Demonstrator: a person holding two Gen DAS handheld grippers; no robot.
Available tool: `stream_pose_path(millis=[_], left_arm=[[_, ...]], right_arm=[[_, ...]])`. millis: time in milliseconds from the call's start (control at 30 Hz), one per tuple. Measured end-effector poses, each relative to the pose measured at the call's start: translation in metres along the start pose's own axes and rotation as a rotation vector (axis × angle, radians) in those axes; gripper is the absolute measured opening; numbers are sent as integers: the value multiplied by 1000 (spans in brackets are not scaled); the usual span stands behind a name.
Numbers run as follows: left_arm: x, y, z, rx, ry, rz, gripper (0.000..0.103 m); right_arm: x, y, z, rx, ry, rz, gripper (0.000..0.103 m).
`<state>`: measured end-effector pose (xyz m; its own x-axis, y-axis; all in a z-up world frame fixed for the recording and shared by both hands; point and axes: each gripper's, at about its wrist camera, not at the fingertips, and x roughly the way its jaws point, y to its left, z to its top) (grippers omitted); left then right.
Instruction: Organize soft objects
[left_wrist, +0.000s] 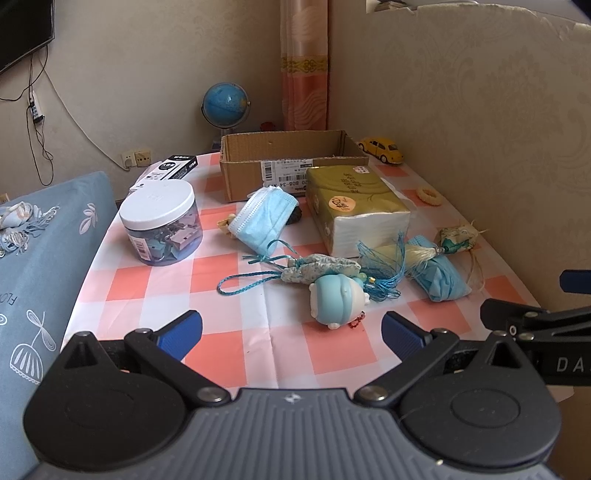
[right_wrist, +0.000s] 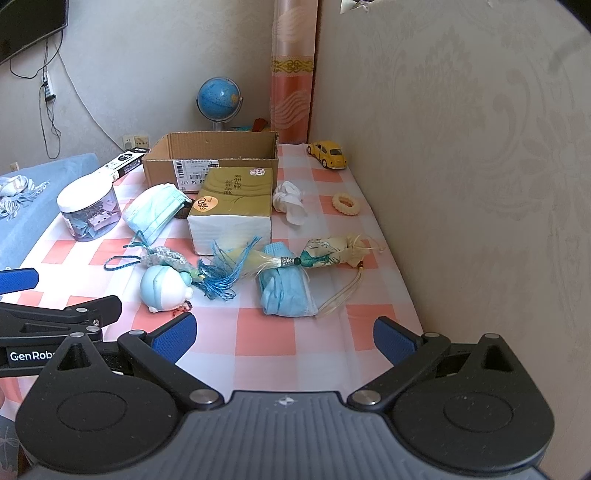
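Note:
Soft things lie on a checked tablecloth: a blue face mask (left_wrist: 264, 218) (right_wrist: 154, 211), a folded blue mask (left_wrist: 439, 271) (right_wrist: 284, 291), a tissue pack (left_wrist: 356, 206) (right_wrist: 232, 210), a blue round toy (left_wrist: 338, 299) (right_wrist: 164, 288), a floral sachet with blue tassel (left_wrist: 321, 269) (right_wrist: 168, 256), a green-print sachet (left_wrist: 456, 238) (right_wrist: 327, 254) and a white cloth (right_wrist: 290, 201). An open cardboard box (left_wrist: 291, 162) (right_wrist: 210, 157) stands behind them. My left gripper (left_wrist: 291, 332) is open and empty near the toy. My right gripper (right_wrist: 284, 338) is open and empty in front of the folded mask.
A clear jar with a white lid (left_wrist: 160, 221) (right_wrist: 90, 210) stands at left, a black box (left_wrist: 177, 166) behind it. A yellow toy car (left_wrist: 382, 147) (right_wrist: 328, 154), a hair ring (left_wrist: 428, 195) (right_wrist: 345, 203) and a globe (left_wrist: 225, 103) are at the back. A wall runs along the right; a blue cushion (left_wrist: 40, 258) lies left.

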<state>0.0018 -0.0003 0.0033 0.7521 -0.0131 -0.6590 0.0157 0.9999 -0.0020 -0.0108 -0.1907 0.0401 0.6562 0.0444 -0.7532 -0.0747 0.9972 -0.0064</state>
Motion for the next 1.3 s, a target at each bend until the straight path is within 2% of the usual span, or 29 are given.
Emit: stream_pose_path(millis=[500,867,1100,1300], left_arm=[[15,-6,6,49,-21,-24,102],[35,-7,8,111,-59,-121,102],[64,-7,7,107,2,-174,102],[82,-10,5,122,25,-189,102]], right_arm=[[7,0,3,-56,-32,3,103],[18,-10,-1,-97,-89,31,103],[38,-22,-12,-103,-89,45,103],[61,-27,-18,-101,-55,70,103]])
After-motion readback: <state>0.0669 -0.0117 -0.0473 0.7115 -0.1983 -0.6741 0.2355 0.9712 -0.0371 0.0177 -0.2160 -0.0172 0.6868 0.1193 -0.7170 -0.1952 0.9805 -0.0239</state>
